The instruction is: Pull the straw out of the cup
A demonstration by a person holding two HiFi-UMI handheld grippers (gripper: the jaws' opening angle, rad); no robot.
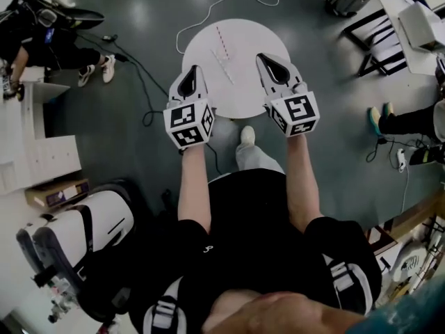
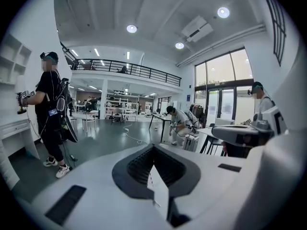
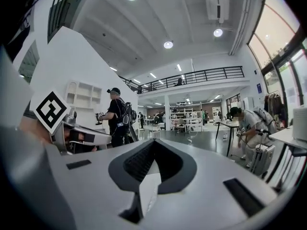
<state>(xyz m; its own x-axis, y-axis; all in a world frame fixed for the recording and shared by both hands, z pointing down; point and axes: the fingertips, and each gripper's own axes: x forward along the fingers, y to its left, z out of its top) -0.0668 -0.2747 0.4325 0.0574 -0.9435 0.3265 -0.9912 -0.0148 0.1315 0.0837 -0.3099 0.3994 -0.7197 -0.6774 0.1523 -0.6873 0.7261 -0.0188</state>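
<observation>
Thin white straw (image 1: pixel 221 40) with red marks, flat on the round white table (image 1: pixel 240 99), running from near the 12 o'clock edge toward the centre on a slight slant. At its 6 o'clock end, a short pale strip (image 1: pixel 227 68), too small to identify. Touched by neither tool.

Left gripper (image 1: pixel 195 71) over the tabletop at 8 o'clock, clenched tight, tips together and nothing between them in its own view. Right gripper (image 1: pixel 265 60) at 4 o'clock, likewise clenched and empty. Both aimed toward 12 o'clock, the straw lying between their lines and apart from each. Marker cubes over the table's 6 o'clock edge, bare forearms behind.

White cable (image 1: pixel 208 9) on the dark floor at 11 o'clock of the table. Open hall beyond the jaws, with a standing person in black (image 2: pixel 50 104) at 9 o'clock in the left gripper view.
</observation>
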